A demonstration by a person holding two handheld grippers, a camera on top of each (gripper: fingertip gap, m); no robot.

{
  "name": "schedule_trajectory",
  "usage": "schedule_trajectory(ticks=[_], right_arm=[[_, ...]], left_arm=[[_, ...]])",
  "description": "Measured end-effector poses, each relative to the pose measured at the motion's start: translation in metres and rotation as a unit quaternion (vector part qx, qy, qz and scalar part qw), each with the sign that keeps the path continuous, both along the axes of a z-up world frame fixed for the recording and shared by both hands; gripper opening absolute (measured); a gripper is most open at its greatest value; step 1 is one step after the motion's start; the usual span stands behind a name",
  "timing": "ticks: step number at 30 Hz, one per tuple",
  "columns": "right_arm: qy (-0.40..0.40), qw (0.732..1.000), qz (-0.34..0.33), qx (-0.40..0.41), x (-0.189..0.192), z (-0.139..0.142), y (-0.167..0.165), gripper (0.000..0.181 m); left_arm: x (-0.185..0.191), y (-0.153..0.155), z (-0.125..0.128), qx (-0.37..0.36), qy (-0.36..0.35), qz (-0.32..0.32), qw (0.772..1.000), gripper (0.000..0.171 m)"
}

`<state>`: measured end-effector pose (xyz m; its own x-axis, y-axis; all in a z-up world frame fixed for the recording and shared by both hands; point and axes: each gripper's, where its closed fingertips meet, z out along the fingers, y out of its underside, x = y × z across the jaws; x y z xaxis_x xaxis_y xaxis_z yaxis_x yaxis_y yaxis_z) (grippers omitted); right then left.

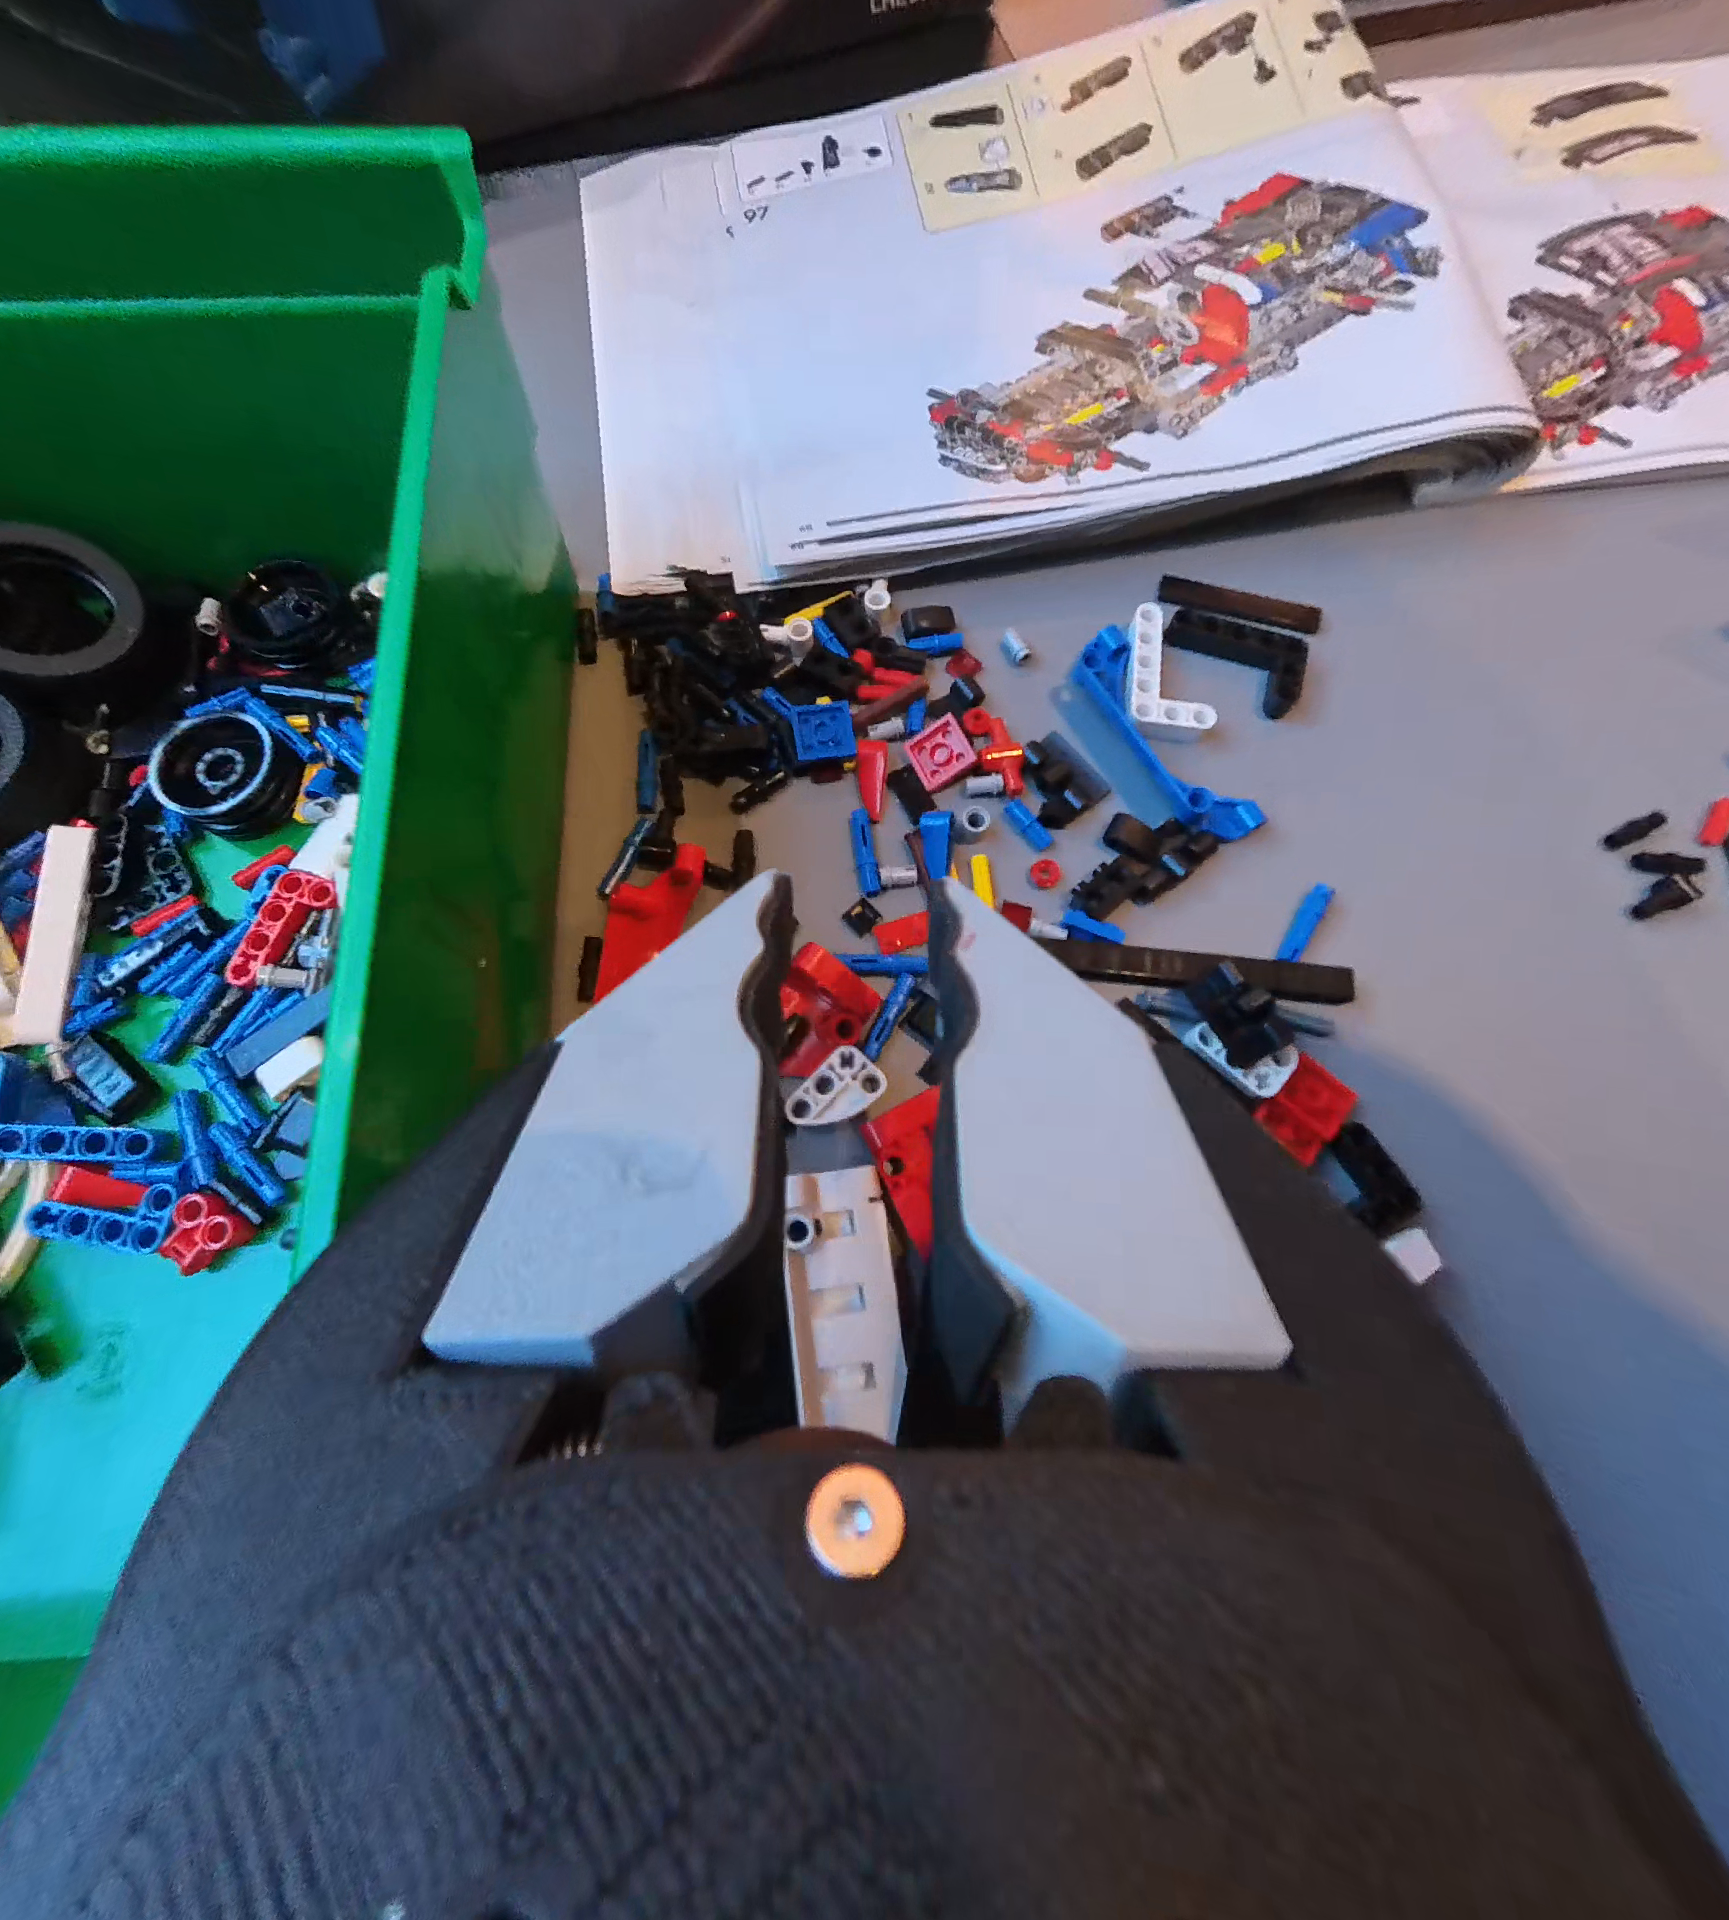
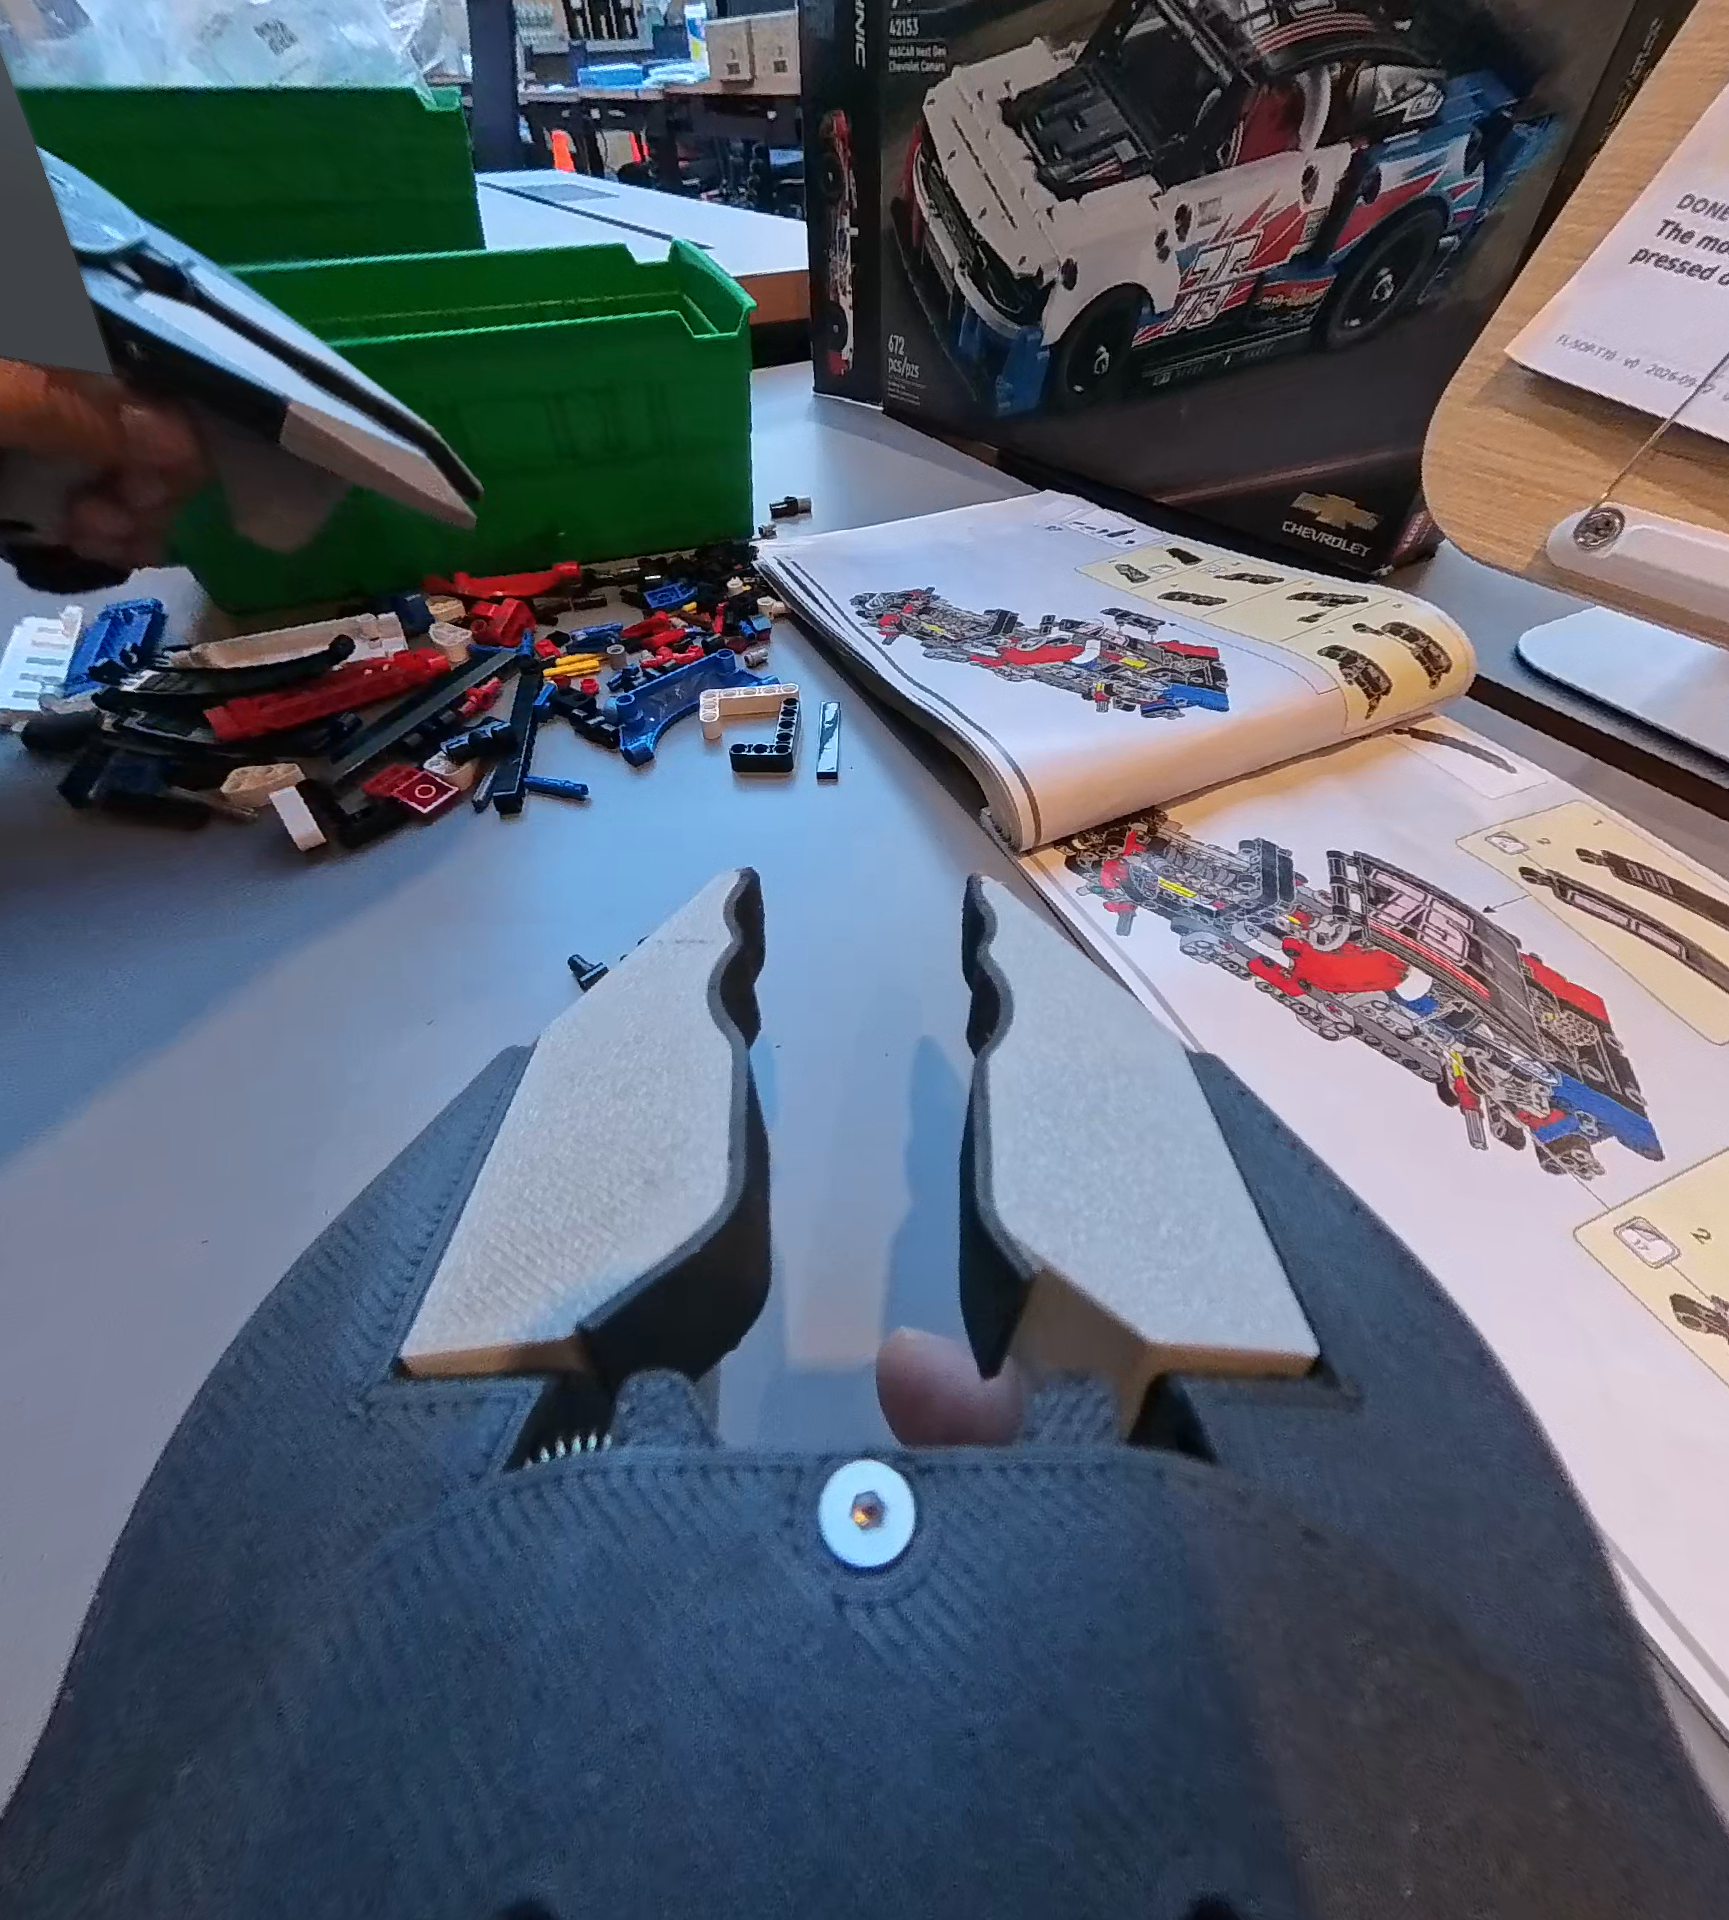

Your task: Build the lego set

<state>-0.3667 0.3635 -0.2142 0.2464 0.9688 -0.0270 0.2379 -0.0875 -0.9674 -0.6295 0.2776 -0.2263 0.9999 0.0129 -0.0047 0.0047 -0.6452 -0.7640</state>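
The loose Lego pieces (image 1: 901,790) lie as a scatter of black, blue, red and white beams, pins and panels on the grey table (image 1: 1525,1039), just right of the green bin (image 1: 444,644) and in front of the open instruction booklet (image 1: 1047,343). My left wrist view looks down into the bin, where black tyres (image 1: 29,603), wheels and more blue and red parts lie heaped; my right wrist view misses that but shows the set's box (image 2: 1203,239) with the race car picture, standing beyond the booklet. My left gripper (image 1: 860,904) hangs over the near edge of the scatter beside the bin, jaws narrowly apart and holding nothing that I can make out. My right gripper (image 2: 862,914) sits over bare table well right of the bin, jaws parted wider and empty.
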Motion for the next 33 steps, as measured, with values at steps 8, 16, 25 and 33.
schedule_trajectory(ticks=[8,16,25,33], right_arm=[[-0.006,1.0,0.002,0.0,-0.001,-0.002,-0.001,0.035],[-0.012,1.0,0.007,-0.005,0.001,-0.003,-0.005,0.036],[-0.021,1.0,0.005,-0.005,0.003,-0.003,-0.007,0.036],[-0.017,1.0,0.005,-0.005,0.003,0.0,-0.008,0.036]], left_arm=[[0.001,0.004,0.012,0.006,0.026,-0.01,1.0,0.027],[-0.02,0.036,0.032,-0.008,0.105,-0.019,0.994,0.022],[-0.061,0.044,0.031,-0.014,0.193,0.025,0.981,0.013],[-0.072,0.029,0.03,-0.015,0.189,0.017,0.982,0.0]])
